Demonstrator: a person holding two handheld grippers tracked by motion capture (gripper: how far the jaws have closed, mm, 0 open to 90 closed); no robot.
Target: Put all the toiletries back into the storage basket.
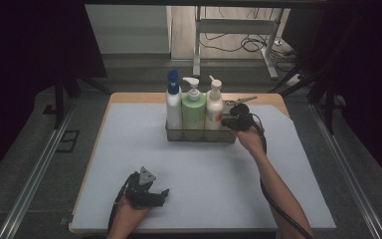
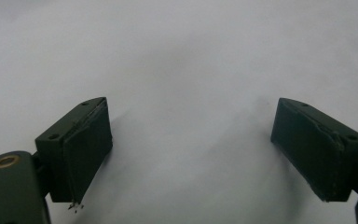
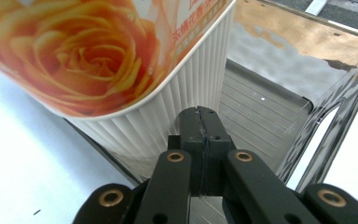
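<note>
High view shows a see-through plastic tray with low walls (image 1: 199, 133) near the far edge of the table with the pale grey top (image 1: 129, 164). Three pump bottles stand in the tray in a row, upright and touching. At the left is a white bottle with a blue pump (image 1: 173, 102). In the middle is a light green bottle with a white pump (image 1: 194, 109). At the right is a cream white bottle with an orange rose picture (image 1: 214, 107).

The right hand-held gripper (image 1: 233, 121) is at the right end of the tray, just beside the rose bottle. In the right gripper view its jaws are pressed flat together (image 3: 201, 135), and they seem to pinch the thin end wall of the tray (image 3: 279, 154). The ribbed side of the rose bottle (image 3: 168, 107) is right next to them. One part of the tray floor is bare there.

The left hand-held gripper (image 1: 149, 191) rests near the front edge of the table, well apart from the tray. In the left gripper view (image 2: 191, 154) its jaws are wide apart with nothing between them.

To move the tray well, I think the hand should pull slowly and keep it flat. A quick tug could tip the tall bottles. The thin wall could also slip out of the pinch, so squeeze firmly.
</note>
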